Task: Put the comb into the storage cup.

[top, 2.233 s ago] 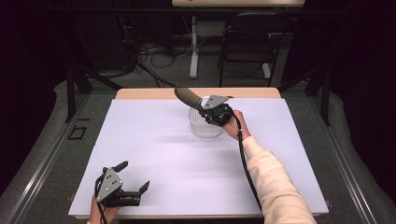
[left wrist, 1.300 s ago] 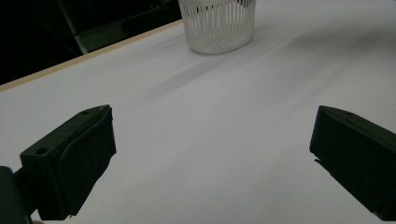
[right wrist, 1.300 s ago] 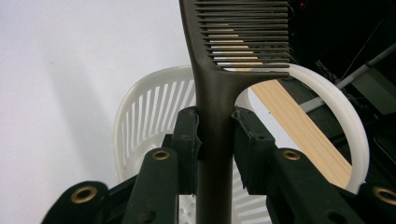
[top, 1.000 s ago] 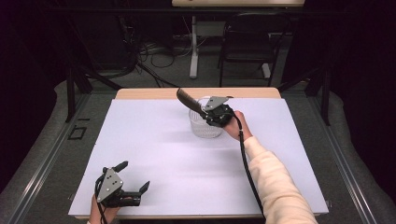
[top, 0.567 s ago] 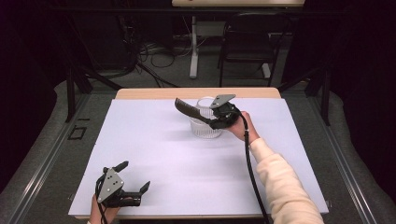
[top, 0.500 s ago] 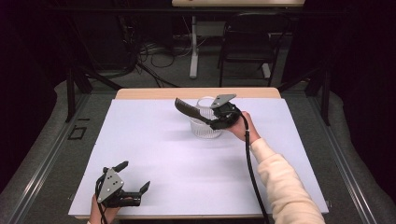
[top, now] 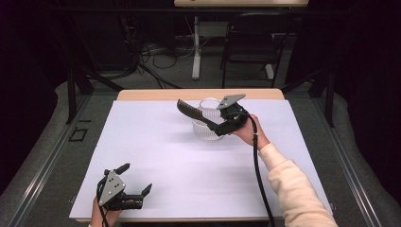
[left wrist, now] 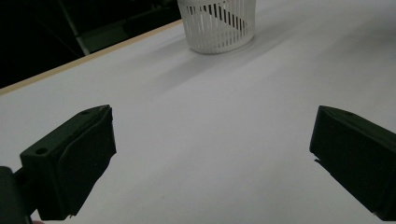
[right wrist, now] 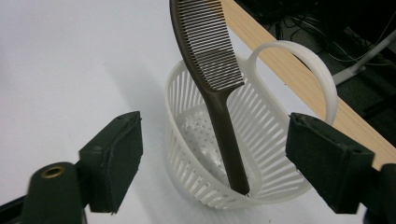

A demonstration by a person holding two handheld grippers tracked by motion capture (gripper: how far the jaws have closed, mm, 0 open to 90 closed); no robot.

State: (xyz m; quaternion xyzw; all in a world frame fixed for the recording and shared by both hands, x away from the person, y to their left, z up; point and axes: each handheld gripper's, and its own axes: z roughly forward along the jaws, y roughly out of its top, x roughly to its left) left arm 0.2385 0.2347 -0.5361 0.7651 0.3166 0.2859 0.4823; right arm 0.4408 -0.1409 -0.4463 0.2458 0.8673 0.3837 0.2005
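Observation:
A dark brown comb (right wrist: 212,79) stands slanted in a white slatted basket (right wrist: 275,126). Its handle end rests on the basket floor and its toothed end leans out over the rim. My right gripper (right wrist: 215,140) is open, with its jaws wide apart on either side of the basket and touching nothing. In the high view the comb (top: 191,112) sticks out to the left over the basket (top: 204,132), and the right gripper (top: 226,125) is just right of it. My left gripper (top: 136,178) rests open near the table's front left edge, holding nothing. From the left gripper (left wrist: 210,135), the basket (left wrist: 217,25) is far ahead.
The white tabletop (top: 189,170) has a wooden strip (top: 156,94) along its far edge. A chair (top: 250,42), cables and stands sit on the dark floor beyond. The basket has a loop handle (right wrist: 303,60) on its far side.
The right gripper has moved a little to the right and opened, letting go of the comb, which now leans in the basket. The left gripper has stayed put.

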